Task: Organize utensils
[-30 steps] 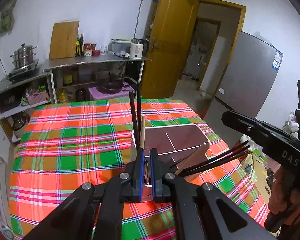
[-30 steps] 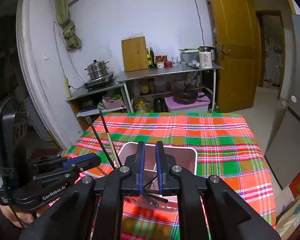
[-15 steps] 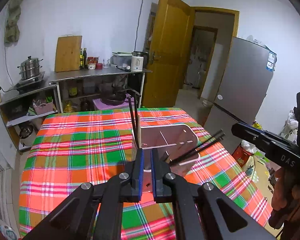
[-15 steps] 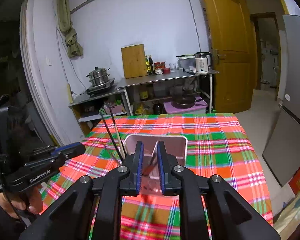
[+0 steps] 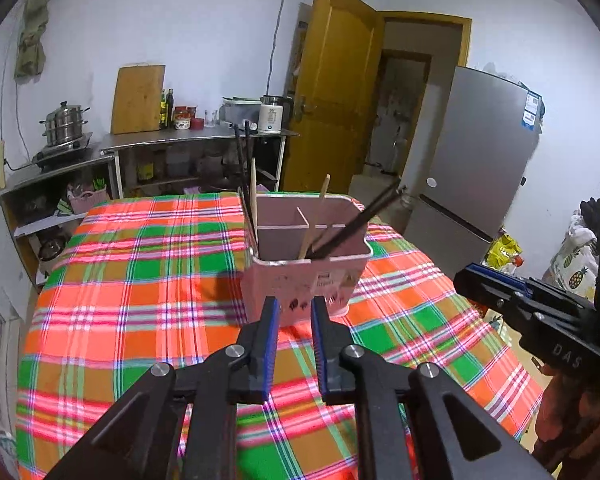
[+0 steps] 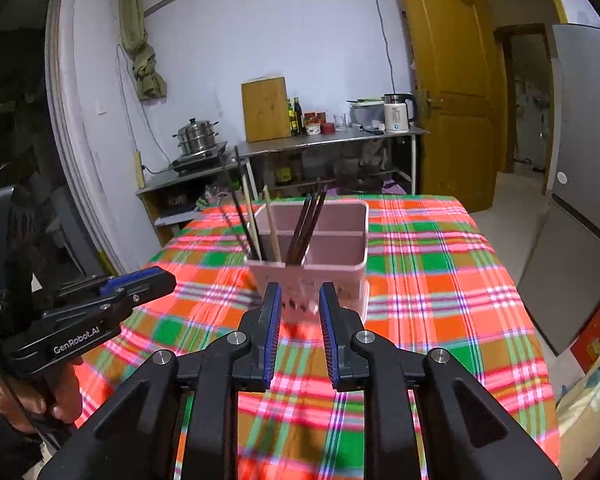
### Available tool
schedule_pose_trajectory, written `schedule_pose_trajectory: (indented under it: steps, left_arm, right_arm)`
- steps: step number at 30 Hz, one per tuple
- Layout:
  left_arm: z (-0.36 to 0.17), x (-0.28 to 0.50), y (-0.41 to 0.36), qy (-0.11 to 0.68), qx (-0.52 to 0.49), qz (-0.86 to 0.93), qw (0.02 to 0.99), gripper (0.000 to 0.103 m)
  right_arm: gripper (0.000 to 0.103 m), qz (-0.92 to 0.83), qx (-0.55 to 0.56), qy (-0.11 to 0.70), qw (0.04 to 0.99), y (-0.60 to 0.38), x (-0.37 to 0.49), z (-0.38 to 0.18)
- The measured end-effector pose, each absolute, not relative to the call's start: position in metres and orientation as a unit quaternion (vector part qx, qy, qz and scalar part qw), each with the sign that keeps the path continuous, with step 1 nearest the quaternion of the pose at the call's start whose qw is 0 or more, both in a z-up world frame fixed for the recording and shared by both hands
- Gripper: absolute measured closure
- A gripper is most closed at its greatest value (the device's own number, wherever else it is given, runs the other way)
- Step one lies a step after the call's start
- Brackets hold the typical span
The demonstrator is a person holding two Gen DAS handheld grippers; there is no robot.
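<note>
Both claws are empty with jaws opening: left claw [image 5: 293, 308] and right claw [image 6: 299, 296], each just short of the pink plastic divided utensil box [image 5: 308, 268]. It stands upright on the red-green plaid desk [image 5: 140, 280], holding dark chopsticks [image 6: 304, 228] and pale wooden chopsticks [image 6: 274, 232].

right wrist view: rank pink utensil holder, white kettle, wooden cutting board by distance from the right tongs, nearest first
1. pink utensil holder: on the table, straight ahead of the right tongs.
2/3. wooden cutting board at the back wall and white kettle on the counter, right: too close to call.
</note>
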State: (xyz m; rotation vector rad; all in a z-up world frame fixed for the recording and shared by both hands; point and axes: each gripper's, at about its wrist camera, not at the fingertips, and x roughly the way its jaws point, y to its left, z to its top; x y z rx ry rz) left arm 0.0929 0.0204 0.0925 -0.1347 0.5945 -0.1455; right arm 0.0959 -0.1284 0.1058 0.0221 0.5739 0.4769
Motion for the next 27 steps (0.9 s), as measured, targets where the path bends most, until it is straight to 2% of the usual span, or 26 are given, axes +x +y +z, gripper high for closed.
schedule_pose_trajectory:
  steps: [17, 21, 27]
  left_arm:
    - [0.046, 0.043, 0.015, 0.287, -0.068, -0.051, 0.954, 0.088]
    - [0.045, 0.038, 0.014, 0.284, -0.063, -0.049, 0.956, 0.088]
    - [0.046, 0.036, 0.016, 0.281, -0.068, -0.044, 0.956, 0.088]
  right_arm:
    - [0.082, 0.22, -0.012, 0.297, 0.929, -0.133, 0.046, 0.056]
    - [0.072, 0.221, -0.016, 0.295, 0.929, -0.132, 0.04, 0.054]
    - [0.072, 0.222, -0.021, 0.293, 0.93, -0.13, 0.035, 0.053]
